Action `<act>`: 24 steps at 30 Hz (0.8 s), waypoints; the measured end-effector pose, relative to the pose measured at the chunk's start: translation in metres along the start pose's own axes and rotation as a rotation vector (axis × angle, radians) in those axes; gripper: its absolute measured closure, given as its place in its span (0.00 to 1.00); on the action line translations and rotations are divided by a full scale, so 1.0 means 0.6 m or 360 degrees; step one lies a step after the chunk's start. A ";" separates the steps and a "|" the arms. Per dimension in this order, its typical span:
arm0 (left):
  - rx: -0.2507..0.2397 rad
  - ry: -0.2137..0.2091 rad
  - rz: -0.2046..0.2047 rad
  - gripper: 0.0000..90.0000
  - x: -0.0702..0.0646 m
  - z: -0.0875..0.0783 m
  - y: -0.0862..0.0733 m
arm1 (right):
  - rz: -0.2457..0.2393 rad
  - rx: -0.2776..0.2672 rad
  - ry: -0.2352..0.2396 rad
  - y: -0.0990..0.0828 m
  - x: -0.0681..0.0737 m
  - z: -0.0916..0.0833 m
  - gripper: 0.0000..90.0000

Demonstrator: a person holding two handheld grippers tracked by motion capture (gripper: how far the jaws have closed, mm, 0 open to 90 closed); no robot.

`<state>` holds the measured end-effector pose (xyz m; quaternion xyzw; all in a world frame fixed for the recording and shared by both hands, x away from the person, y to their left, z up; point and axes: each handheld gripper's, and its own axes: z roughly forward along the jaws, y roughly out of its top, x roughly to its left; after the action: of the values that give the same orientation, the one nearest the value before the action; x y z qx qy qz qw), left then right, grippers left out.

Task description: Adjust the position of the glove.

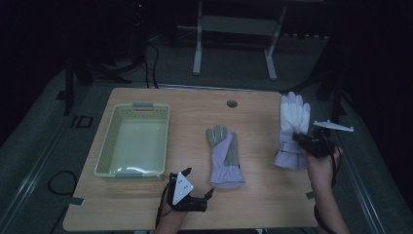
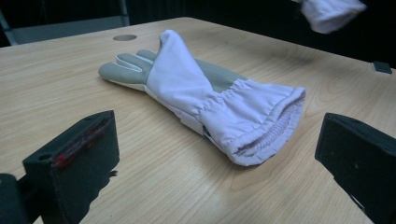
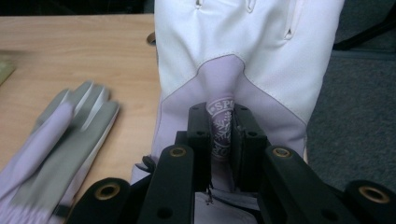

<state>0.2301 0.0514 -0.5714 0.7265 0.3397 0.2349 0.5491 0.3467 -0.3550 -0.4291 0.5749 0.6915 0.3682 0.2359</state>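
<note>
The right gripper is clamped on the white glove, its two black jaws pinching a fold of pale lilac fabric with a printed emblem near the cuff, as the right gripper view shows close up. This glove sits at the right edge of the table, fingers pointing toward the far edge and its cuff toward the near side; in the left gripper view its cuff appears raised off the wood, with a faint shadow beneath it. The second glove, grey on the palm with a lilac cuff, lies flat near the middle of the table, fingers toward the far edge and the gathered cuff toward the near edge. The left gripper rests by the near edge, just beside that cuff, its jaws spread wide with nothing between them; in its own view the glove lies ahead of the parted jaws, untouched. A pale green basket stands along the left side of the table, well apart from both gloves. A small round hole marks the far edge.
</note>
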 end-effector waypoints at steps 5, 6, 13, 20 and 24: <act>-0.0001 -0.0016 -0.0015 0.00 0.002 0.000 0.000 | 0.0040 0.0016 0.0011 -0.035 0.005 -0.022 0.88; -0.0002 -0.0018 -0.0015 0.00 0.002 0.000 0.000 | 0.0035 0.0028 0.0010 -0.043 0.008 -0.025 0.89; -0.0003 -0.0017 -0.0005 0.00 0.001 0.000 0.000 | 0.0112 0.0059 0.0049 -0.094 0.017 -0.031 0.88; -0.0004 -0.0020 -0.0022 0.00 0.003 0.000 0.000 | 0.0102 0.0184 0.0018 -0.113 0.019 0.022 0.88; -0.0010 -0.0025 -0.0030 0.00 0.005 -0.001 -0.001 | 0.0086 0.0213 0.0003 -0.105 0.021 0.047 0.88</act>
<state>0.2315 0.0539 -0.5716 0.7234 0.3416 0.2250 0.5562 0.3256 -0.3406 -0.4944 0.6075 0.6991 0.3279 0.1862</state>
